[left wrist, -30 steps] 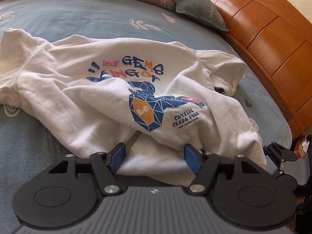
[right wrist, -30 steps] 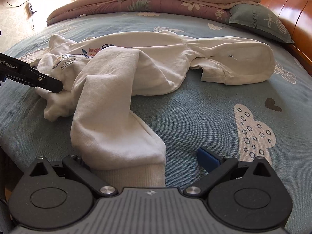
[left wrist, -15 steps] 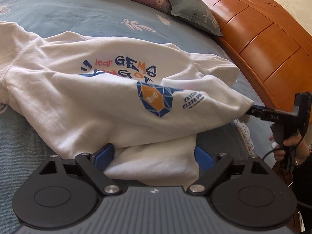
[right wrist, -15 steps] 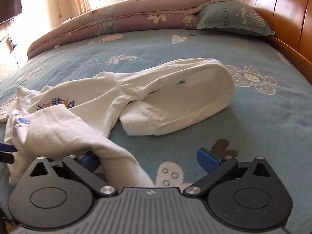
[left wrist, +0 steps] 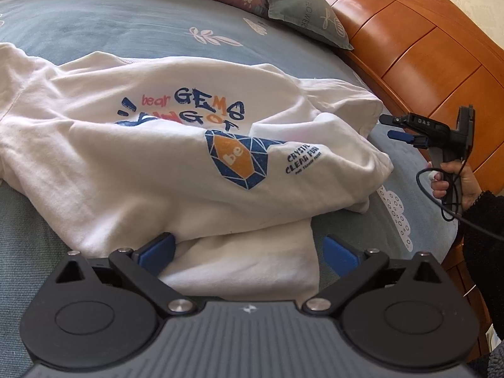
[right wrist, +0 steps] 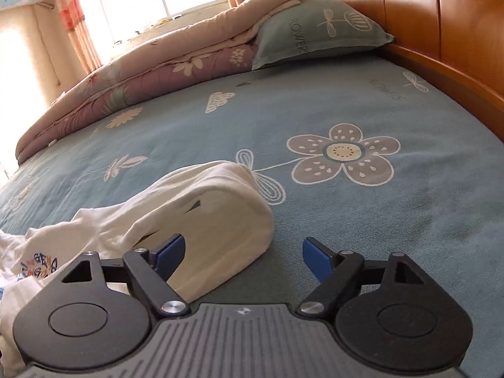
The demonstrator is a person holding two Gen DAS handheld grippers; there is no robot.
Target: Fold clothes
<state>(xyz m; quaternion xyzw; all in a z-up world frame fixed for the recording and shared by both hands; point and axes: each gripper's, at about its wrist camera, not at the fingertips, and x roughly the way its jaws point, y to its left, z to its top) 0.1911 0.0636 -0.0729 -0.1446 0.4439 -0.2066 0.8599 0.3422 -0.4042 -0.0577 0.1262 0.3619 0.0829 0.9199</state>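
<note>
A white printed sweatshirt [left wrist: 176, 170] lies crumpled across the middle of the left wrist view, on the blue patterned bedsheet [left wrist: 132, 31], its chest print of letters and a blue-and-orange gem facing up and partly creased under a fold. In the right wrist view one white sleeve [right wrist: 214, 208] runs from the lower left toward the centre of the frame, its ribbed cuff end nearest the camera.

The left gripper [left wrist: 249, 247], at the bottom of its frame, is letting go: its jaws are opening, with a flap of the hem between the blue pads but not pinched. The right gripper [right wrist: 242, 252] is closing its jaws; the sleeve lies against the left pad while the right pad stands clear, so nothing is clamped yet. A person's hand [left wrist: 453, 182] holds that gripper at the right edge of the left wrist view.

The garment looks soft, light and limp, so it will probably sag and bunch wherever it is not supported. The cuff, the hem corners and the shoulder seams seem the safest places to pinch, being thicker.

No containers are in view; only a folded quilt [right wrist: 151, 72] and a pillow [right wrist: 318, 34] sit at the top of the bed
</note>
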